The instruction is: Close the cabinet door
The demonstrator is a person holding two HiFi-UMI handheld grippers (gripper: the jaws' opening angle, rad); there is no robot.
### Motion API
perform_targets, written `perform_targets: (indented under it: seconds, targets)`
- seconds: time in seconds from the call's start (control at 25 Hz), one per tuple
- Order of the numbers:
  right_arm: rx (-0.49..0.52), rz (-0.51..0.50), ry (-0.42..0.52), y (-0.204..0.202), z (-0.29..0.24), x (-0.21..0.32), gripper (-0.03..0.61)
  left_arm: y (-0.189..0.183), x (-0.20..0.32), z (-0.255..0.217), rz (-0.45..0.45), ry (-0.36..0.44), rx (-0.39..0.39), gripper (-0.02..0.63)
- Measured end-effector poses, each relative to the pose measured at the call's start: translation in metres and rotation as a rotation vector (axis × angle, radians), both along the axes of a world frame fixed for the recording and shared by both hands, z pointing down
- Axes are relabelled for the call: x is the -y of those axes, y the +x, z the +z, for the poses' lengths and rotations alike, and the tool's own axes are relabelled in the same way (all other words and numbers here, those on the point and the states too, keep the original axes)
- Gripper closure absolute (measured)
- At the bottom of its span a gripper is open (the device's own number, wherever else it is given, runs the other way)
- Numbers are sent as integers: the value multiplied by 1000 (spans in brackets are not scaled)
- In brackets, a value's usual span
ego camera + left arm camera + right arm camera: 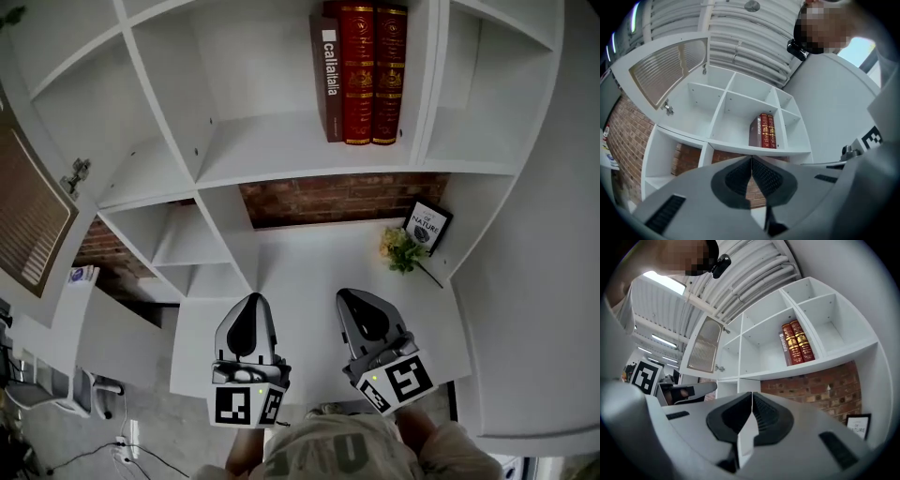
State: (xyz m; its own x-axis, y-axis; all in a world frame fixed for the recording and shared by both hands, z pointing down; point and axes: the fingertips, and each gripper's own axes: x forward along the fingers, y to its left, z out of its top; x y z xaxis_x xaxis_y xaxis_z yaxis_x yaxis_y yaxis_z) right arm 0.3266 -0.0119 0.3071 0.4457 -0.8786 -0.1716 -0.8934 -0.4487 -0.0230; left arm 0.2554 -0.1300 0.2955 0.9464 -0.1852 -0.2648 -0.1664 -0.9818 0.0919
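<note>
The white-framed cabinet door with the ribbed panel [28,216] stands swung open at the far left of the white shelf unit [281,155], well apart from both grippers. The left gripper [253,300] and right gripper [354,298] hover over the white counter [309,258], the jaws of each pressed together on nothing. The left gripper is the nearer, so it probably suits best: lay its jaws against the door's outer face near the free edge and push steadily until flush.

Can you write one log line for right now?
cabinet door open | left gripper shut, empty | right gripper shut, empty | neither touches door
</note>
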Motion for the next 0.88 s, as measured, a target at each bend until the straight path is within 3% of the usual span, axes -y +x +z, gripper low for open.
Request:
perform_targets:
  seconds: [0.32,0.52,0.6,0.76,0.88]
  targets:
    - [-28,-368,54,-57,-33,98,560,-77,51,-15,-275,34,-9,599]
    - [-75,-608,96,-126,-66,171,552,-141,88,-14,-490,33,54,598]
    - [-101,-719,115,-161,-82,201,460,-168,95,-18,-559,39,47,598]
    - [-151,-854,147,-227,-113,257,399,-219,106,-22,-680,37,37,598]
    - [-119,-952,136,-273,-128,298,342,-259,110,-22,-768,28,32,598]
